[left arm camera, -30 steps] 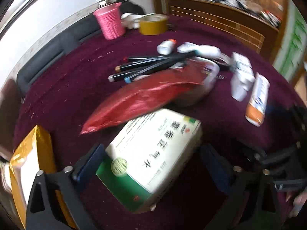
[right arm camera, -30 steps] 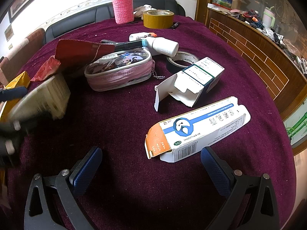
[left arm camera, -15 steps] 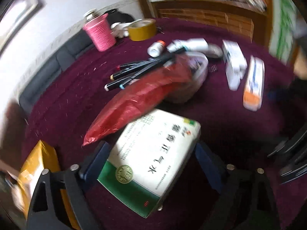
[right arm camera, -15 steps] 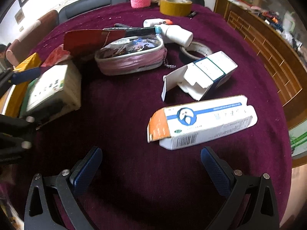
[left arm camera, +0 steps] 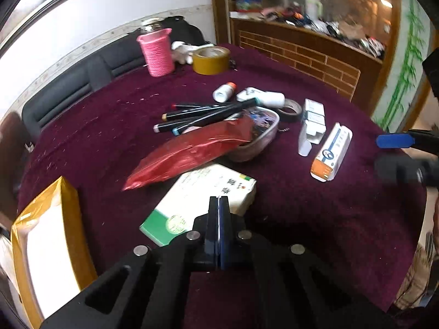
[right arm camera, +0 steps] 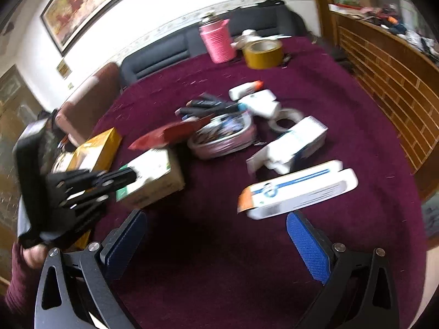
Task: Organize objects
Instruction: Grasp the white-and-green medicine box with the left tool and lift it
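My left gripper (left arm camera: 218, 200) is shut with nothing between its blue pads. It hangs just above the near end of a green-and-white medicine box (left arm camera: 192, 192) lying flat on the maroon tablecloth. In the right wrist view the same box (right arm camera: 153, 175) lies at the left, with the left gripper (right arm camera: 123, 176) at its near corner. My right gripper (right arm camera: 215, 216) stands open and empty over bare cloth. An orange-and-white long carton (right arm camera: 299, 189) lies just beyond its right finger. A red foil pouch (left arm camera: 189, 148) leans on a pink pencil case (left arm camera: 258, 134).
Several black markers (left arm camera: 203, 112), a white bottle (left arm camera: 223, 91), an open white box (left arm camera: 312, 123) and a dark tape roll (left arm camera: 288, 108) lie mid-table. A pink cup (left arm camera: 156, 52) and yellow tape roll (left arm camera: 211, 60) stand at the back. A yellow box (left arm camera: 46, 241) sits at the left edge.
The left gripper's jaws, open around the green-and-white box before, have let it go, shut and drawn back upward. The right gripper has risen and tilted up, showing more of the room.
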`<state>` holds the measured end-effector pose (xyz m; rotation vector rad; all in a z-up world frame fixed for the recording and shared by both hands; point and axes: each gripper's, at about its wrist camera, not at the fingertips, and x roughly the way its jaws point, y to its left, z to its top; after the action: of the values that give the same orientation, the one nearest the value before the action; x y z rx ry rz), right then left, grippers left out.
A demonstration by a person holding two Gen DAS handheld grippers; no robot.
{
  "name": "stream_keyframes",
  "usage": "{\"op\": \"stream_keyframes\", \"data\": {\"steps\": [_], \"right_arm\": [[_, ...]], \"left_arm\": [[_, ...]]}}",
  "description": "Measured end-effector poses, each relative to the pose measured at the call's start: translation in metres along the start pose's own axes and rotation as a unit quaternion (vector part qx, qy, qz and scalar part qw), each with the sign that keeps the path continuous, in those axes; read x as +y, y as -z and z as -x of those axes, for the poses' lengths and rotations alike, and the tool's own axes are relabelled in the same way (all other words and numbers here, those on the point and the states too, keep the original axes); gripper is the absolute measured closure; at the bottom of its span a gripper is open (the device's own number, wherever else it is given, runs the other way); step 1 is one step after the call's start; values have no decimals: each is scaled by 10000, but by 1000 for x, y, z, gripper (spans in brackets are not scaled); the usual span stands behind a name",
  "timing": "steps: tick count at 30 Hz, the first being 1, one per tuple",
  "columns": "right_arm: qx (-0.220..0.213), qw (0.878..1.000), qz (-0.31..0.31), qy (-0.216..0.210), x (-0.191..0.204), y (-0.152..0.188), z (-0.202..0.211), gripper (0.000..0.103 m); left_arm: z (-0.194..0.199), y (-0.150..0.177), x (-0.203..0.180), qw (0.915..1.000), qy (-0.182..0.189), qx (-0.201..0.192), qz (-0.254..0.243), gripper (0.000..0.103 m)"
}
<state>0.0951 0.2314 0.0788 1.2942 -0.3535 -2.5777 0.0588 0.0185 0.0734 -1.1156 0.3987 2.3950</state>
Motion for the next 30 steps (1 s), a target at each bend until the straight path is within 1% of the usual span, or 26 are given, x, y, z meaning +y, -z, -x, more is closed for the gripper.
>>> {"op": "stream_keyframes", "data": {"steps": [1, 2, 3, 4, 7, 8, 9, 10, 12, 13, 14, 15, 16, 17, 18, 19, 20, 21, 22, 24, 26, 28, 30], "right_arm": [[0, 10000, -69, 8, -5, -4, 1, 0], [16, 9999, -151, 12, -11, -9, 3, 0], [35, 9997, -223, 59, -16, -10, 4, 0], [43, 9997, -246, 78, -19, -11, 4, 0], [79, 9998, -187, 45, -20, -8, 3, 0], [89, 9998, -165, 22, -21, -7, 3, 0], [91, 9998, -167, -7, -21, -8, 1, 0], [100, 9997, -202, -47, -23, -8, 0, 0], [128, 9994, -292, -96, -30, -10, 0, 0], [132, 9992, -358, -107, -34, -11, -1, 0], [133, 9990, -414, -114, -38, -13, -1, 0], [125, 9988, -468, -121, -43, -13, 0, 0], [111, 9987, -494, -112, -47, -14, 0, 0], [106, 9987, -487, -84, -49, -15, 1, 0], [107, 9989, -449, -32, -52, -16, 1, 0], [105, 9990, -425, 6, -54, -17, 1, 0], [97, 9990, -423, 56, -57, -18, 1, 0], [93, 9988, -459, 114, -61, -20, 0, 0], [84, 9985, -524, 140, -65, -22, 0, 0], [79, 9979, -626, 160, -72, -25, -2, 0], [78, 9978, -635, 187, -73, -29, -3, 0], [43, 9986, -495, 200, -65, -33, -4, 0], [12, 9996, -170, 223, -49, -39, -6, 0]], "left_arm": [[1, 1, 6, 9999, 118, -22, 26, 67], [2, 3, 12, 9998, 191, -38, 40, 47], [3, 5, 15, 9998, 177, -82, 29, 18], [4, 7, 19, 9997, 174, -143, -29, 13], [0, 2, 30, 9994, 227, -142, -198, 12], [-6, -3, 32, 9991, 328, -74, -276, 11], [-13, -6, 33, 9988, 335, 18, -344, 11], [-23, -9, 32, 9985, 301, 142, -430, 10], [-47, -11, 25, 9952, 417, 500, -734, 10], [-63, -10, 17, 9917, 401, 773, -946, 11], [-72, -8, 12, 9891, 408, 944, -1058, 11], [-81, -6, 4, 9861, 372, 1088, -1196, 8], [-78, -7, 0, 9886, 332, 830, -1210, 8], [-79, -8, -4, 9882, 400, 833, -1222, 8], [-83, -9, -7, 9875, 443, 914, -1201, 8], [-87, -10, -10, 9880, 336, 1008, -1124, 9], [-87, -11, -11, 9903, 292, 981, -937, 14], [-86, -12, -11, 9912, 386, 995, -782, 32], [-85, -12, -11, 9913, 556, 1038, -592, 34], [-82, -9, -13, 9926, 523, 1013, -407, 34], [-74, -4, -13, 9934, 629, 921, -268, 34], [-61, 2, -10, 9945, 678, 793, -83, 34], [-36, 7, -5, 9957, 714, 571, 159, 34]]}}
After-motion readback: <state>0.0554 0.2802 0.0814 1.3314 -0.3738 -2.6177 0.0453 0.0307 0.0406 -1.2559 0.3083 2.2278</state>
